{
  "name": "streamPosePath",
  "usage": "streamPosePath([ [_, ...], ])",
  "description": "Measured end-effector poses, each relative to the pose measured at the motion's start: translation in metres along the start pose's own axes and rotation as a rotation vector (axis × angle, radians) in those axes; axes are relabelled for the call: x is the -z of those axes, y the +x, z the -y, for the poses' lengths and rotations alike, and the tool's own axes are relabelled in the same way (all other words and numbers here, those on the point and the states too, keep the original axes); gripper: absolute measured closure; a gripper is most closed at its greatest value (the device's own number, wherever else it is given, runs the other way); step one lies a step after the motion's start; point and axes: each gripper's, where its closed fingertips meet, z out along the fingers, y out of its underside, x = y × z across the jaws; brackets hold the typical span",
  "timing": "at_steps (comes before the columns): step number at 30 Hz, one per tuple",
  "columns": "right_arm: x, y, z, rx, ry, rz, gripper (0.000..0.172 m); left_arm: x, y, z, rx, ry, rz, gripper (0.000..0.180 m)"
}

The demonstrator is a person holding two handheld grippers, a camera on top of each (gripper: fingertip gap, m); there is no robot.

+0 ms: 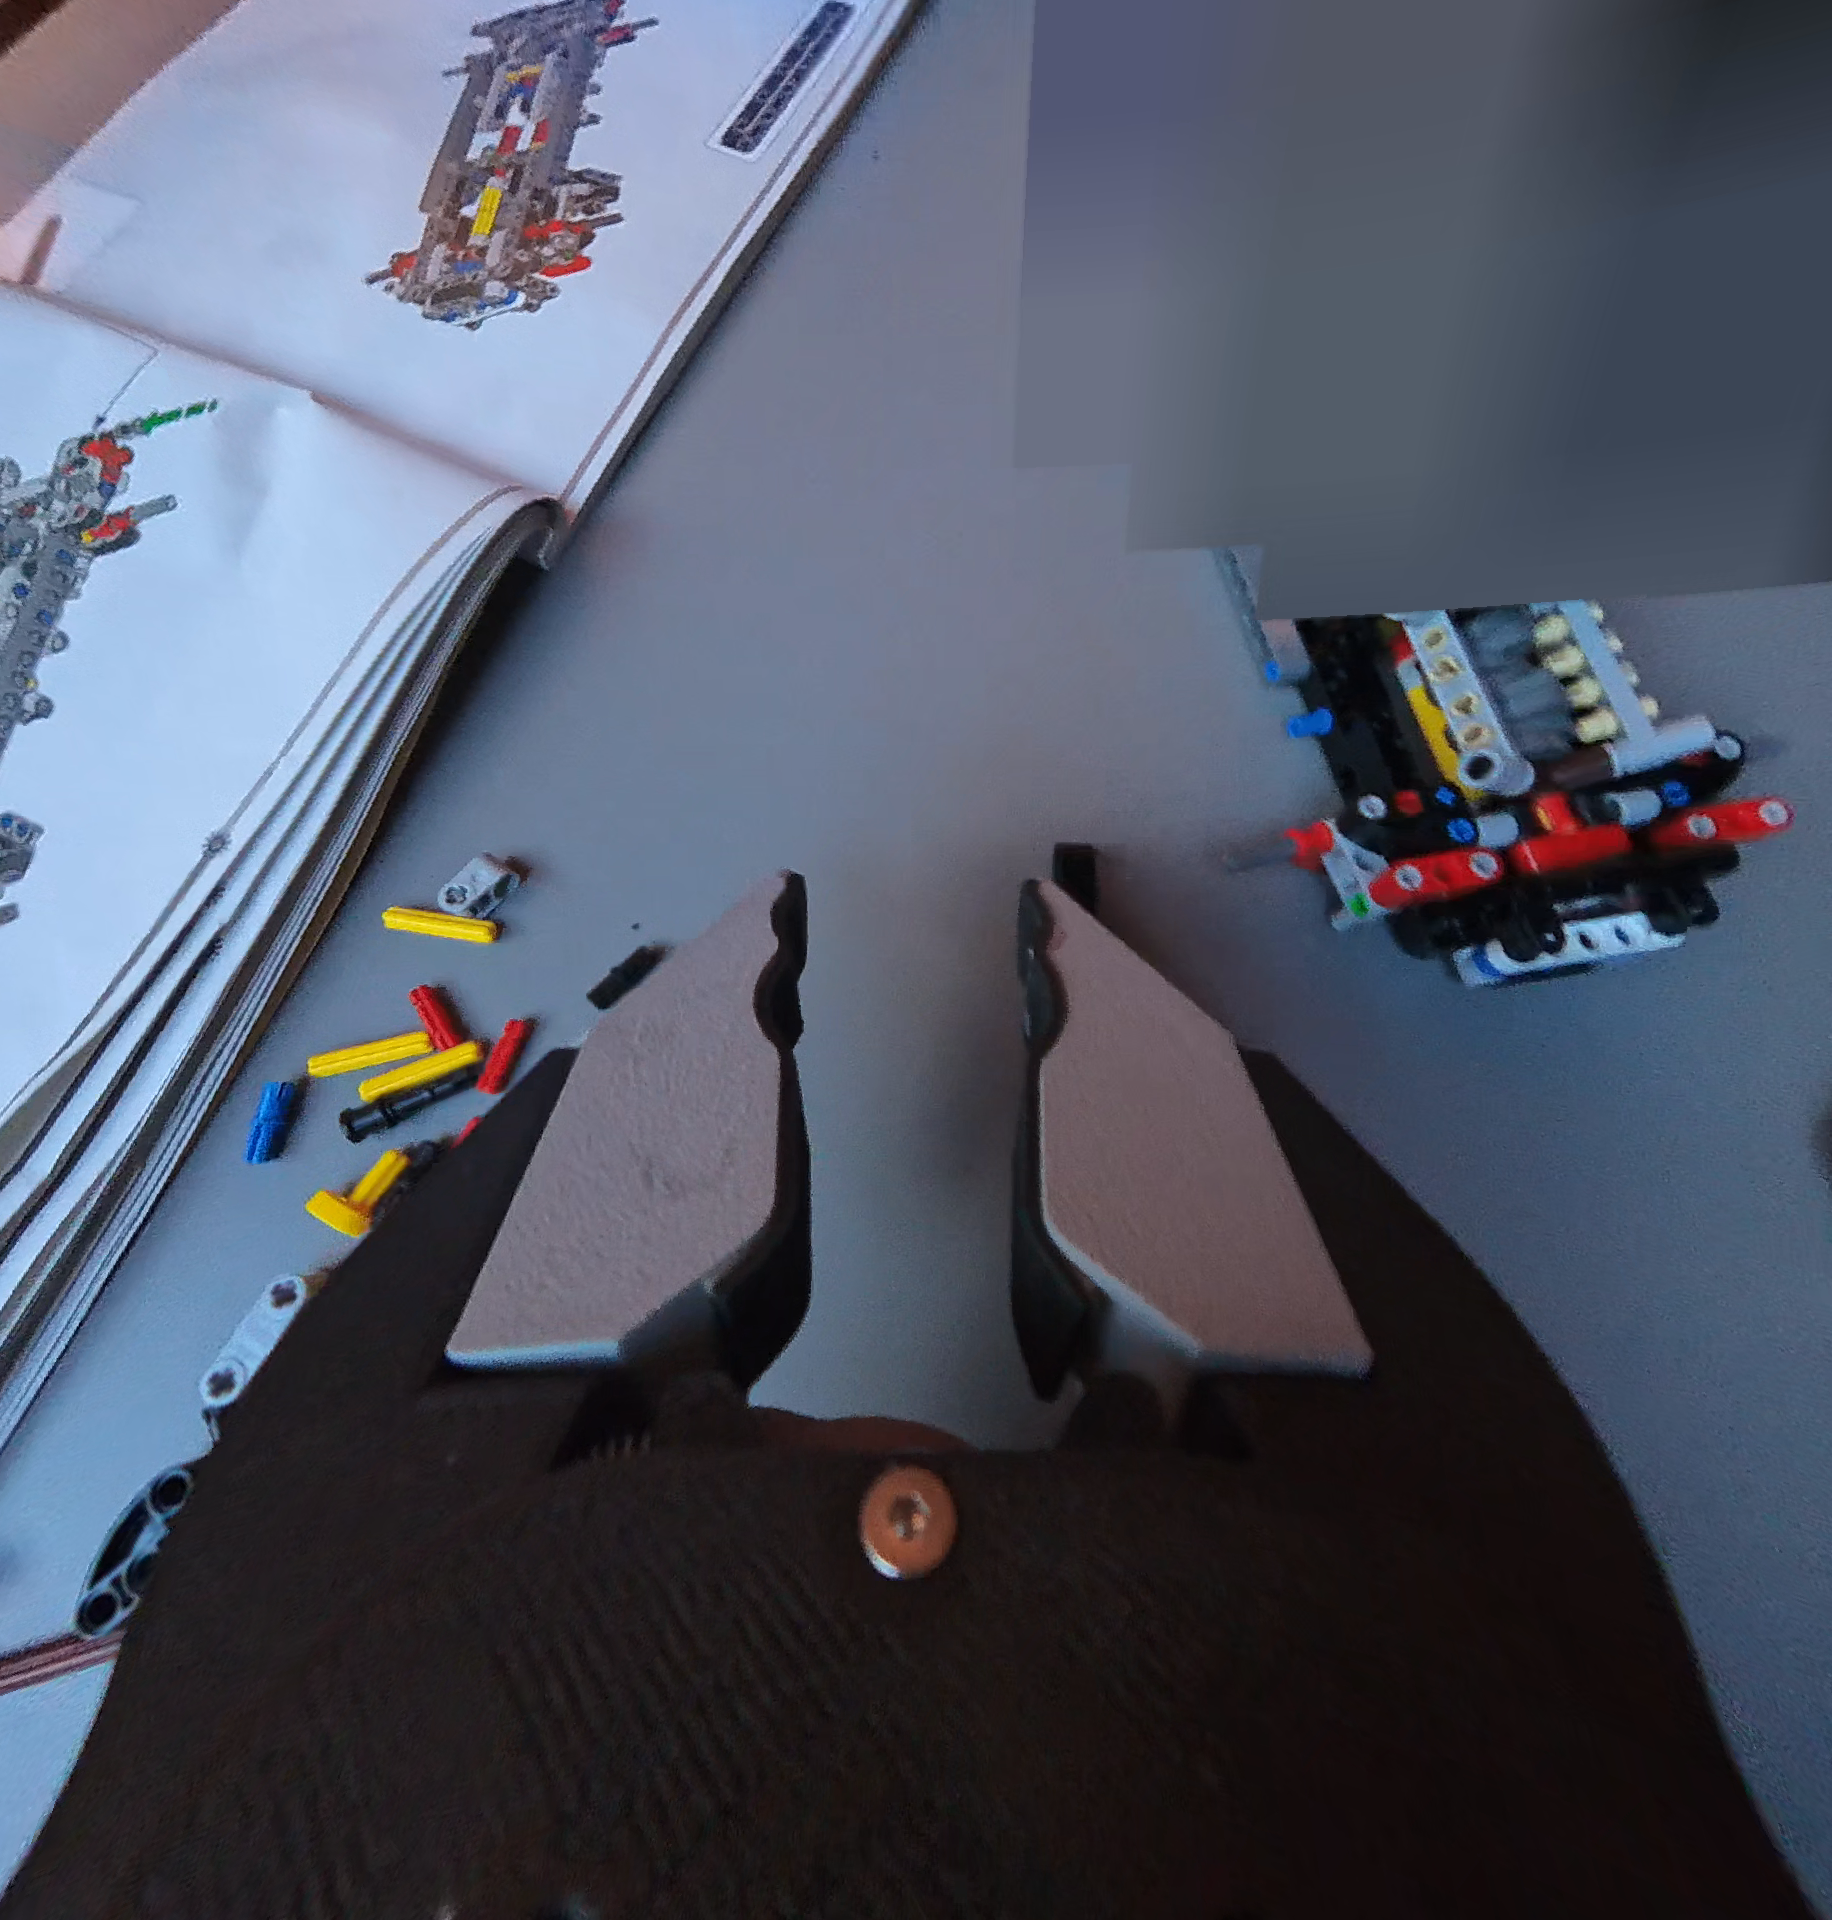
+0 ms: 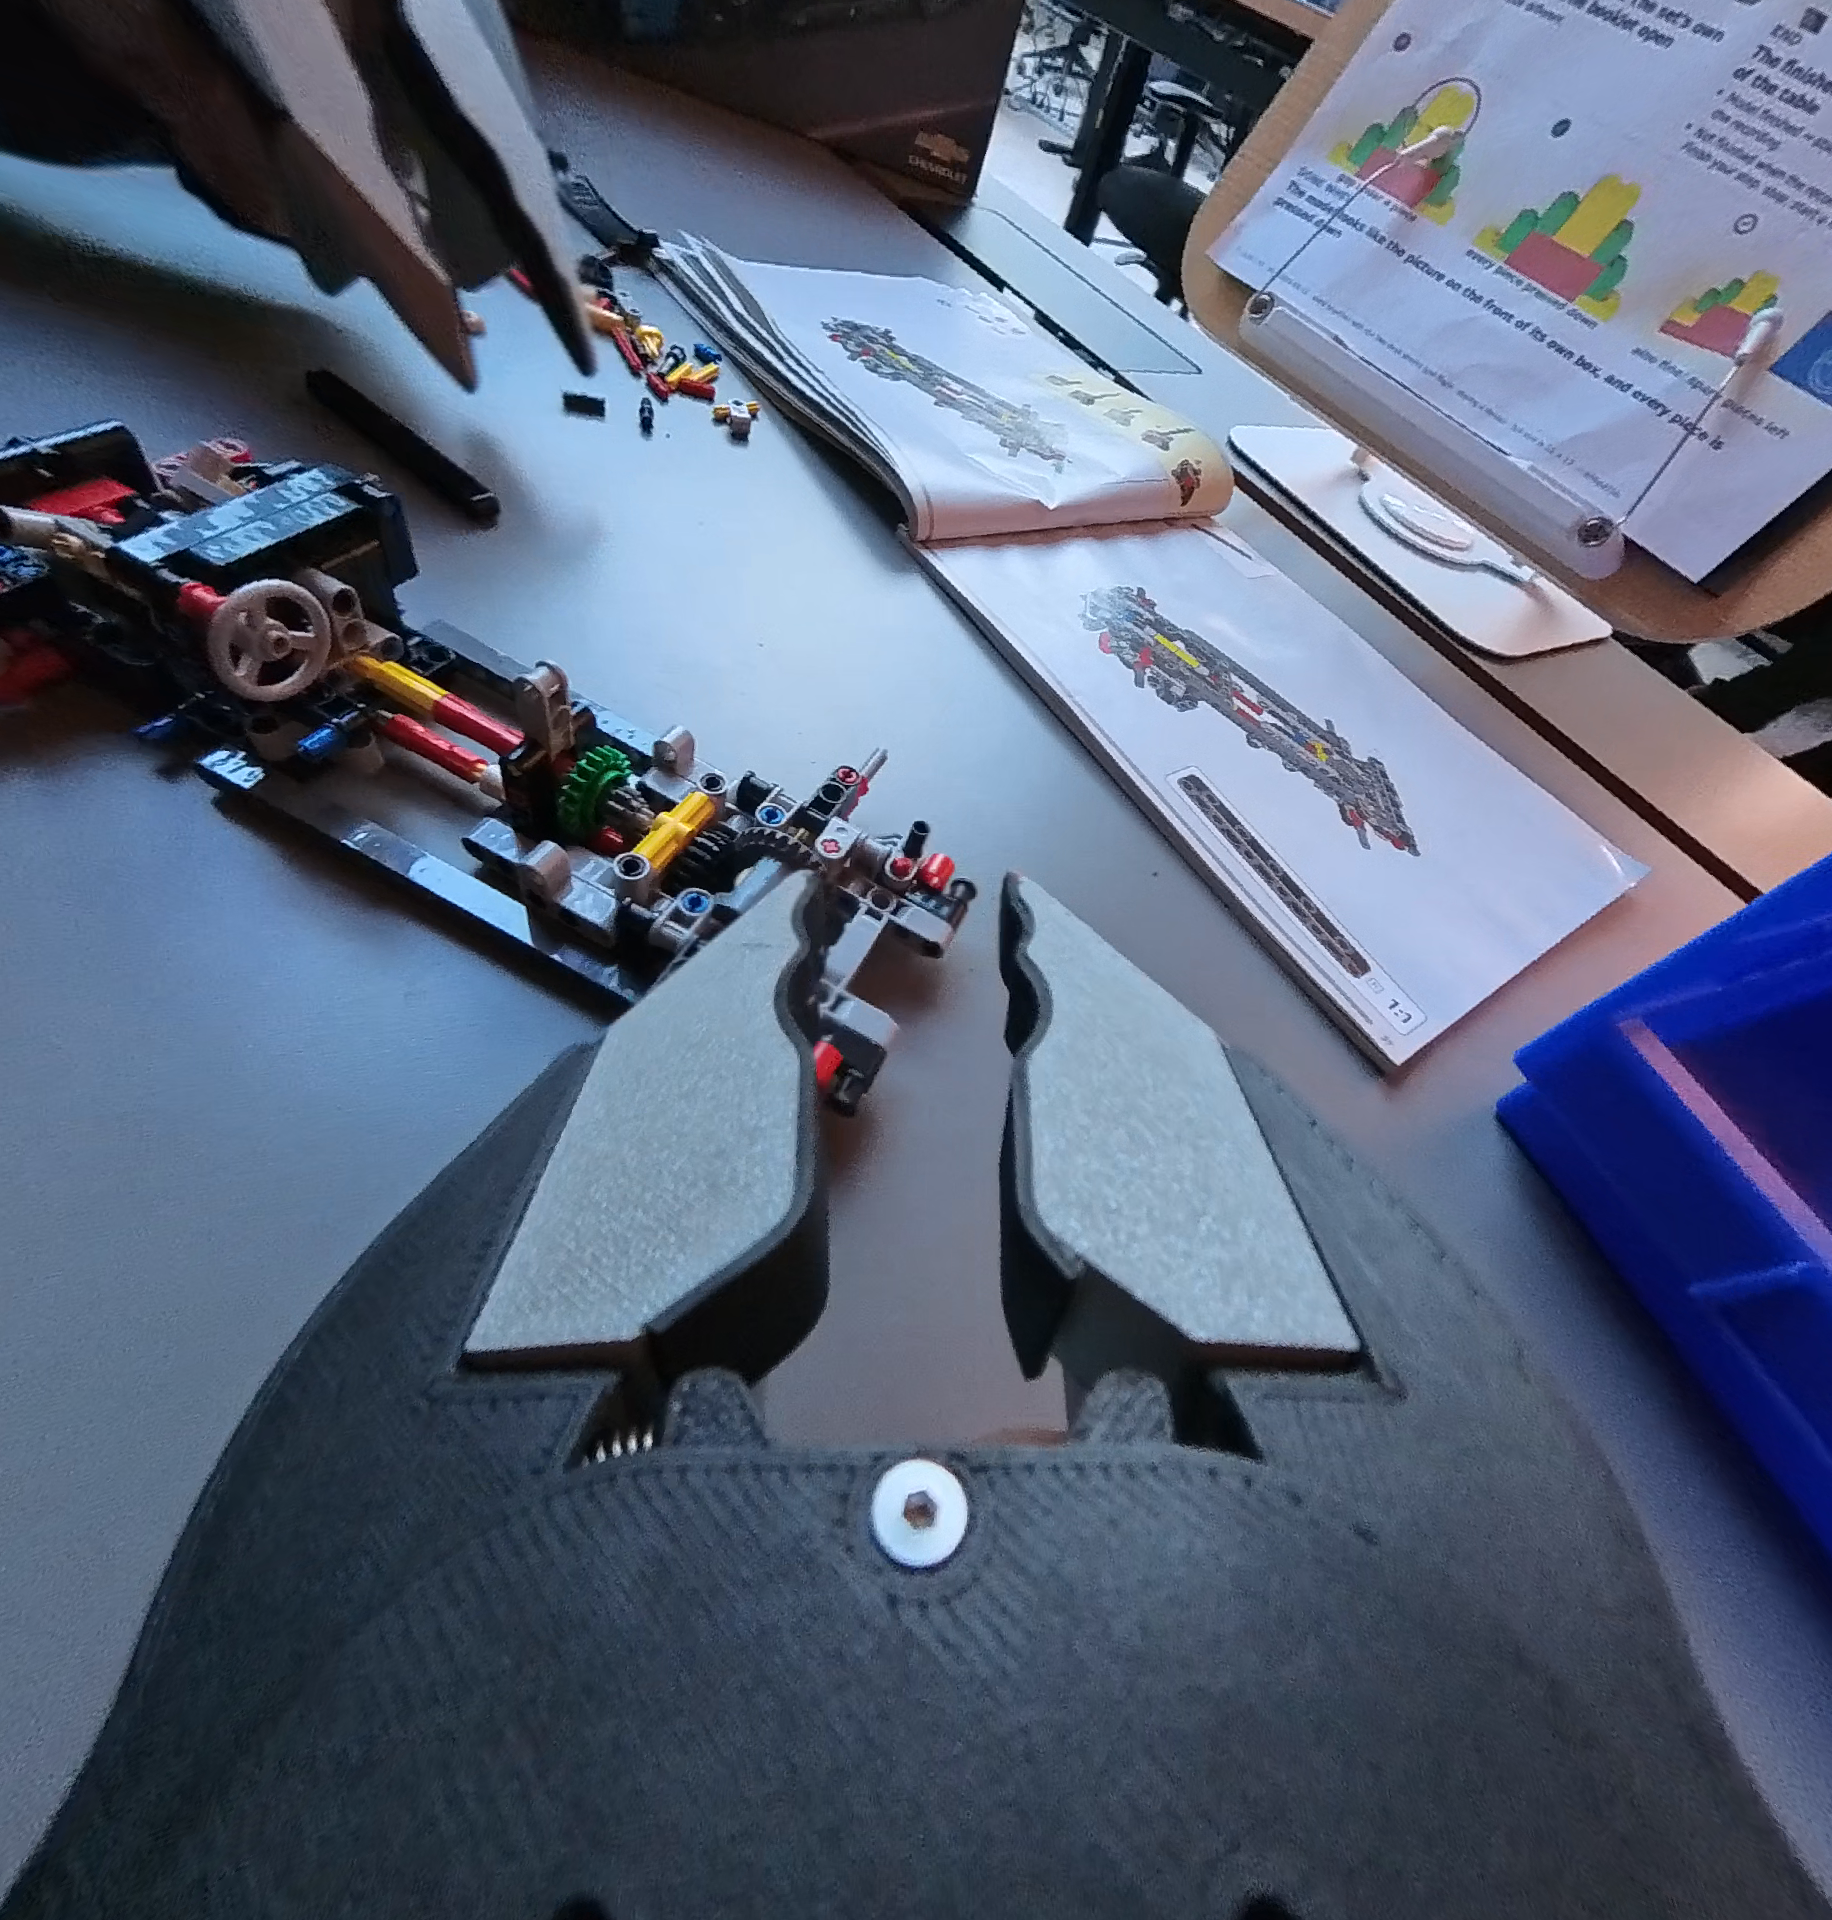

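Left hand-held gripper (image 1: 912, 883): jaws apart, nothing between, held above bare bench (image 1: 891, 675); loose pins (image 1: 403, 1070) left, within reach. Right hand-held gripper (image 2: 907, 894): jaws apart, unclamped, at near end of brick chassis (image 2: 538, 790). Instruction booklet (image 2: 1255, 727) laid open right, for viewing.

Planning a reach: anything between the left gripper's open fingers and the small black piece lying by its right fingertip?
Nothing visible. The left gripper is open over bare table; the black piece lies just beyond its right fingertip.
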Motion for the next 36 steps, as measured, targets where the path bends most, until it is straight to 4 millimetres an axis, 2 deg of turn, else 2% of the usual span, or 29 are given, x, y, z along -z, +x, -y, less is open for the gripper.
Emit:
streamPosePath([
  [5, -0.001, 0.011, -0.002, -0.011, -0.003, -0.042, 0.141, -0.008, 0.019, -0.014, -0.13, 0.002, -0.03, 0.141],
  [7, 0.0, 0.017, -0.002, -0.019, 0.001, -0.068, 0.142, -0.015, 0.023, -0.023, -0.144, -0.069, -0.059, 0.126],
  [11, 0.001, 0.026, -0.002, -0.041, 0.007, -0.103, 0.142, -0.015, 0.027, -0.022, -0.097, -0.069, -0.126, 0.132],
  [17, 0.001, 0.034, -0.004, -0.063, 0.006, -0.127, 0.143, -0.016, 0.023, -0.022, -0.104, -0.07, -0.089, 0.14],
  [24, 0.002, 0.034, -0.004, -0.062, 0.005, -0.132, 0.143, -0.016, 0.024, -0.022, -0.097, -0.07, -0.104, 0.173],
  [36, 0.0, 0.032, -0.005, -0.044, -0.007, -0.127, 0.145, -0.015, 0.024, -0.022, -0.044, -0.071, -0.146, 0.175],
])
